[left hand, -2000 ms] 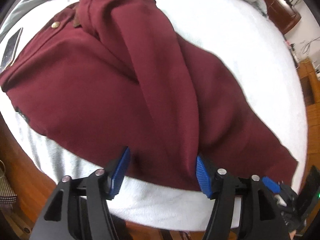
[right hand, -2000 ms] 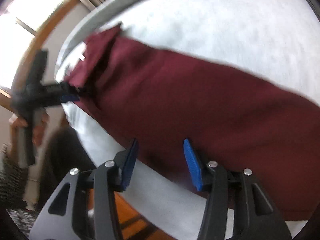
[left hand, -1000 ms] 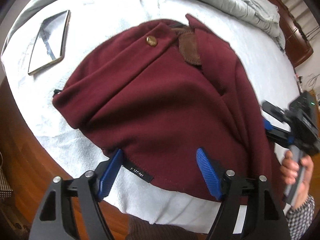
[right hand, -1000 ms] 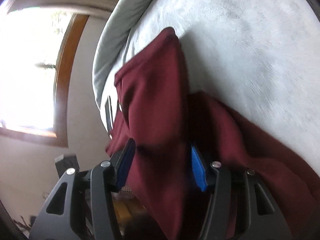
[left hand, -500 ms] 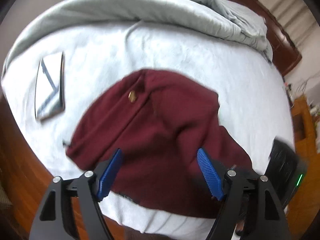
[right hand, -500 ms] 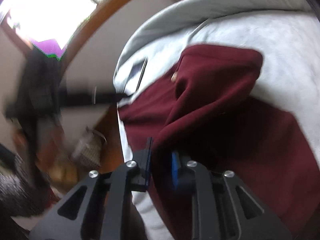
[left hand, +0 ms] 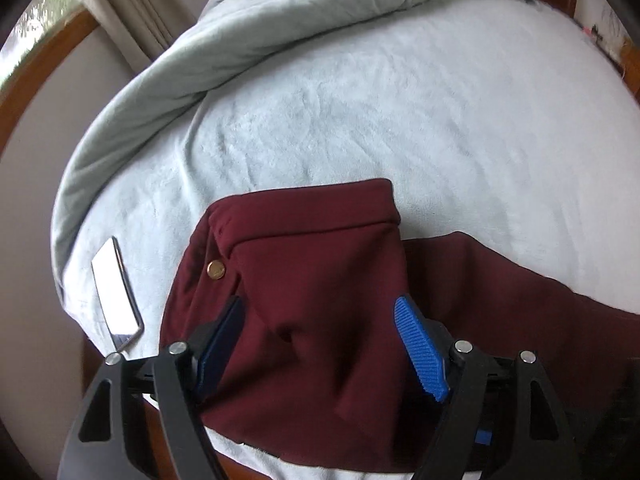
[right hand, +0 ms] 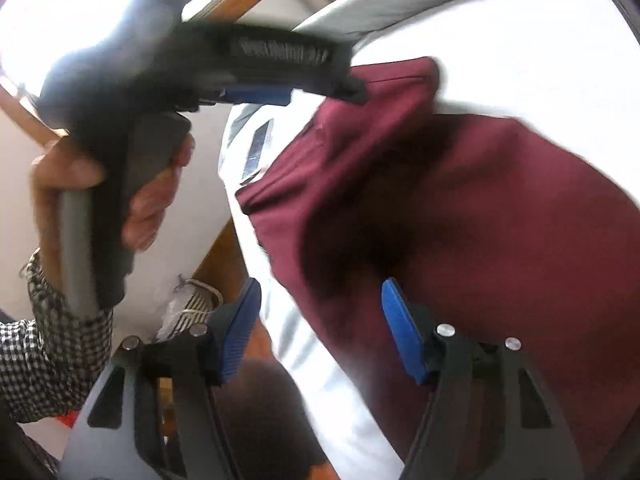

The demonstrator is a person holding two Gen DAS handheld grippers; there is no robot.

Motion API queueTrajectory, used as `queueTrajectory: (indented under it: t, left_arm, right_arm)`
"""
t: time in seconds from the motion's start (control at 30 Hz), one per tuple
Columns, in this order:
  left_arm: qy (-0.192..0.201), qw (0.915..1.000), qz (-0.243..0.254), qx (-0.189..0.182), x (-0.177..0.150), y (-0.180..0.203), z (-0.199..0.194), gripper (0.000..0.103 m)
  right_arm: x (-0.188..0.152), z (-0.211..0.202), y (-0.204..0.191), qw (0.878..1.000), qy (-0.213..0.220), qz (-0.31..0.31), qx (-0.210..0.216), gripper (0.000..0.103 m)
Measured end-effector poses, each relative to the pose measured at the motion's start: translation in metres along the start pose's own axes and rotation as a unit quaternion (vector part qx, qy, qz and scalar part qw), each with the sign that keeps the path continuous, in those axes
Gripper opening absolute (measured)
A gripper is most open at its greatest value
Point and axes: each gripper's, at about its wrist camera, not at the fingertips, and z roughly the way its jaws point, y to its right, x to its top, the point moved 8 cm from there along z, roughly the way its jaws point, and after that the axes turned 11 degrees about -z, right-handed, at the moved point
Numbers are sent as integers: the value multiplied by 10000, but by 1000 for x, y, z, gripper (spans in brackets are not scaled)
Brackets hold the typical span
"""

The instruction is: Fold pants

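Note:
The dark red pants [left hand: 320, 280] lie folded over on the white bed sheet [left hand: 400, 100], waistband with a brass button [left hand: 215, 268] at the left. My left gripper [left hand: 320, 340] is open, its blue fingers straddling the cloth near the bed's front edge without pinching it. In the right wrist view the pants [right hand: 460, 220] fill the right side. My right gripper [right hand: 320, 328] is open at the pants' near edge, holding nothing. The left gripper [right hand: 352, 88] shows there too, hand-held above the waistband.
A phone [left hand: 116, 292] lies on the sheet left of the pants and shows in the right wrist view [right hand: 258, 148]. A grey duvet [left hand: 280, 12] is bunched along the far side. The wooden bed frame [right hand: 218, 256] and a striped bag [right hand: 192, 308] are at the left.
My right gripper has opened and let go of the pants fold it was pinching. The left gripper has moved in low over the folded pants; the fold now lies on the bed.

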Motion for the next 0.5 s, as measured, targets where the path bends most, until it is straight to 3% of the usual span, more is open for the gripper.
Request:
queueTrajectory:
  t: [0.13,0.27,0.33,0.43,0.47,0.5]
  left_arm:
    - [-237,9974,383,558,-4,20,17,78]
    - [-437,9942,330,929,-3,24,40,75]
    - [-408,9942,217,975,-3,21,44,65]
    - [-408,9966,-331,638,-7,9,39,40]
    - [-432,9965,-457,549,-8,6,38,25]
    - [-463,9956,-722,380,-10,0,36,20]
  right_arm:
    - [-19,-40,25,9988,59,204,-452,64]
    - [-33,-68,41,9964,113,263,-797,66]
    - [-38,-79,48,9953,128,263,-927,67]
    - [-51,-95,51,9941,159,321,-1028,67]
    - [-55,-105,51,9937,172,335,-1054,67]
    - [-59,-110,51,9933,212,366,-1076,67]
